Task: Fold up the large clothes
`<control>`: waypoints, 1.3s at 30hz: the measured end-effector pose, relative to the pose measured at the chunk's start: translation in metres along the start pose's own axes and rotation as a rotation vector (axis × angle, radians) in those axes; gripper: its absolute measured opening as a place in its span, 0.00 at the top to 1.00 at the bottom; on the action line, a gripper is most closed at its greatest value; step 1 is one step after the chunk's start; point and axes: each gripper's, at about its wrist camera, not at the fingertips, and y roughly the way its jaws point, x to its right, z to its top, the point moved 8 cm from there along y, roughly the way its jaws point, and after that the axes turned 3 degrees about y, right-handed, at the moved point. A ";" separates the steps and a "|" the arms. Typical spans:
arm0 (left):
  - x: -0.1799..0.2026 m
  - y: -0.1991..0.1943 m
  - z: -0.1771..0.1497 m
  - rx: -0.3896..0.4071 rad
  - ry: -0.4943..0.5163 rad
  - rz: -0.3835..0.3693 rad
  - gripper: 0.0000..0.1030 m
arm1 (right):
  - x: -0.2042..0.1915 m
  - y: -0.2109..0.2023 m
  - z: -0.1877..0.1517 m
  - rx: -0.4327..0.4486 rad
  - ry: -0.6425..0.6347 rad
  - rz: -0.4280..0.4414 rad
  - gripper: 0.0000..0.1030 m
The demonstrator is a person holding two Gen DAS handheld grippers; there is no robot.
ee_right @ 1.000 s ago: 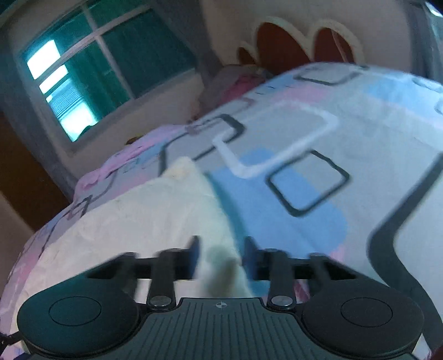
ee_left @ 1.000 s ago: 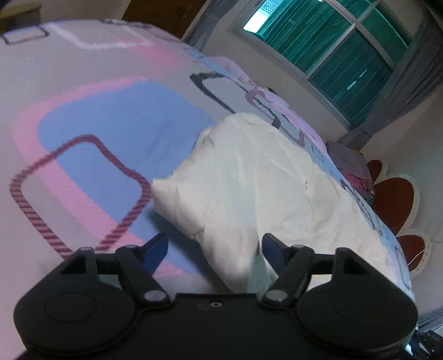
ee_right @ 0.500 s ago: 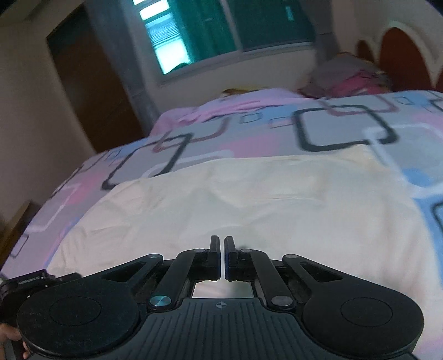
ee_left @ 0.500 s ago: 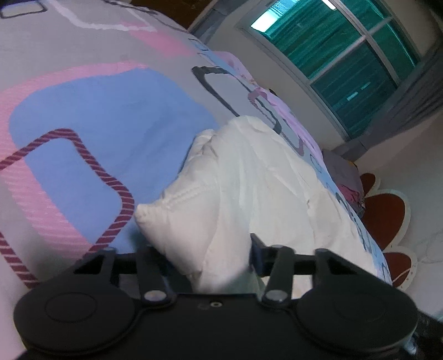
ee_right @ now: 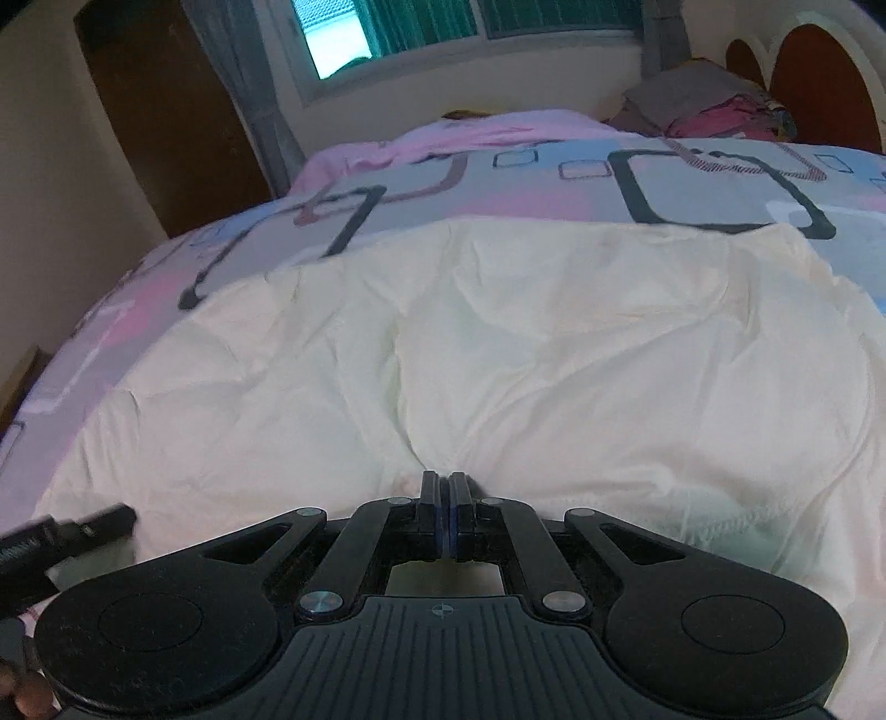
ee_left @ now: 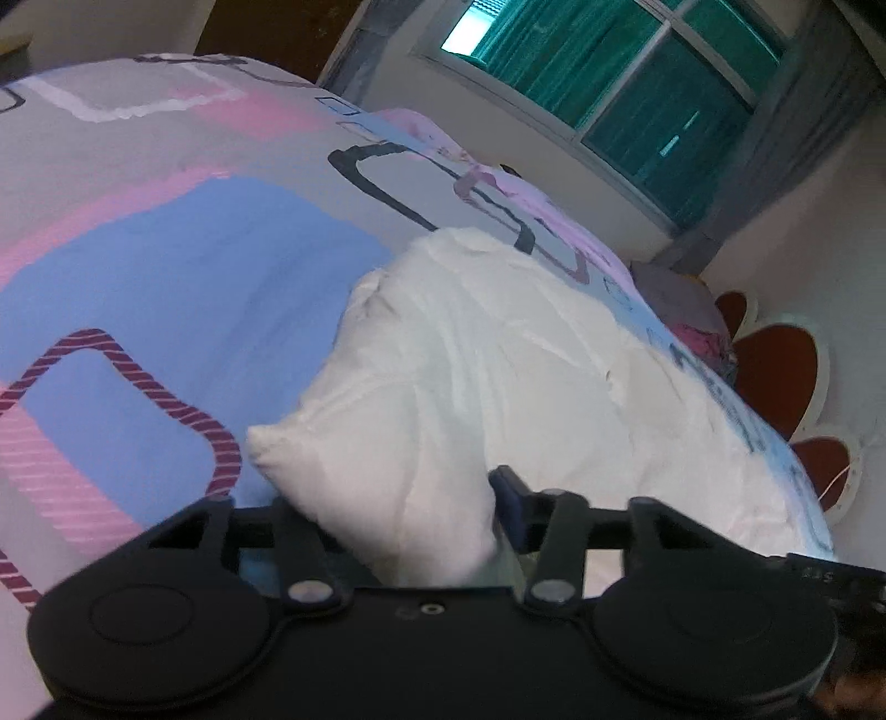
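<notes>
A large white garment (ee_right: 526, 354) lay spread and wrinkled on the bed, on a bedcover (ee_left: 166, 266) printed with pink, blue and grey blocks and rope-like square outlines. In the left wrist view a bunched corner of the garment (ee_left: 398, 454) sat between the jaws of the left gripper (ee_left: 387, 498); the right finger (ee_left: 512, 501) touched the cloth, the left one was hidden behind it, and the jaws were opening slightly with the thick wad between them. The rest of the garment ran away ahead and to the right of those jaws. In the right wrist view the right gripper (ee_right: 443, 498) had its jaws closed together at the near edge of the garment, where creases fanned out from the tips as if a thin pinch of cloth were caught there. Part of the left gripper (ee_right: 61, 540) showed low to the left of these jaws. Beyond the garment lay a pile of clothes (ee_right: 714, 108) at the headboard (ee_right: 808, 72), with a green-curtained window (ee_right: 470, 22) further ahead.
</notes>
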 end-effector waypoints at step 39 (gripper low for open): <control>0.351 -0.054 -0.076 0.148 0.879 -0.236 0.75 | 0.204 -0.094 0.036 0.098 0.219 -0.118 0.98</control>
